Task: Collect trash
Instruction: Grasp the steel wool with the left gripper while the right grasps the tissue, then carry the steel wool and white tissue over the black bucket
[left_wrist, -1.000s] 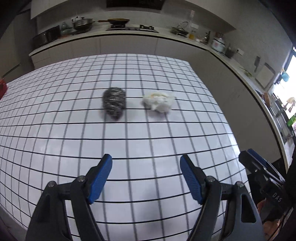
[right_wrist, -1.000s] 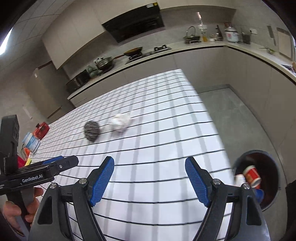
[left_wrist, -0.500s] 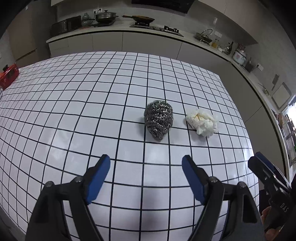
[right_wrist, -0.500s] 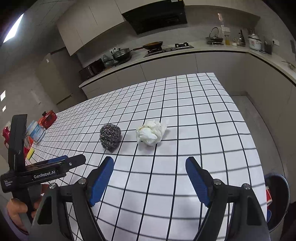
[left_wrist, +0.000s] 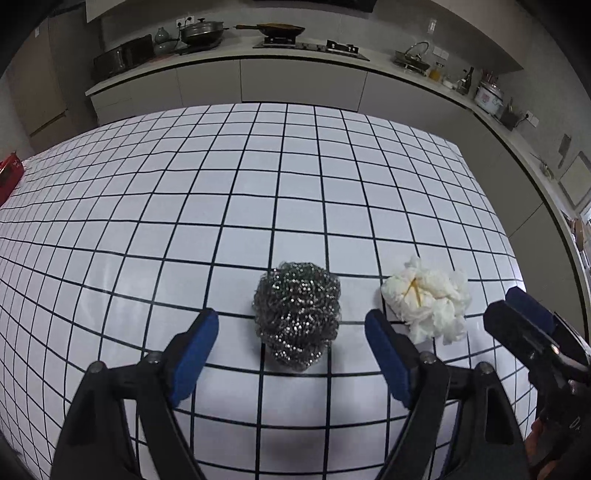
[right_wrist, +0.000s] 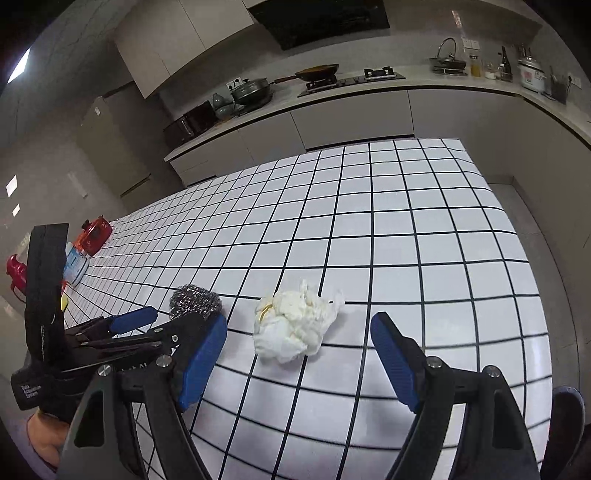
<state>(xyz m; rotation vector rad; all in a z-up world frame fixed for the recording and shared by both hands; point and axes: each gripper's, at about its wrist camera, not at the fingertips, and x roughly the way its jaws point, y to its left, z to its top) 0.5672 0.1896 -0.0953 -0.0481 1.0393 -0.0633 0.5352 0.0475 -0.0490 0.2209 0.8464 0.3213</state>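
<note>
Left wrist view: steel scourer (left_wrist: 297, 314) between spread left tongs (left_wrist: 291, 356).

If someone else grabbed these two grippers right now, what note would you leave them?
Left gripper: open, empty, lined up on the steel scourer.
Right gripper: open, empty, lined up on the crumpled tissue.
Both items lie side by side on the tiled table, untouched.
Done: approach only. Left: close on each item, lift it, and carry it to a bin, which hardly shows in either view.
</note>
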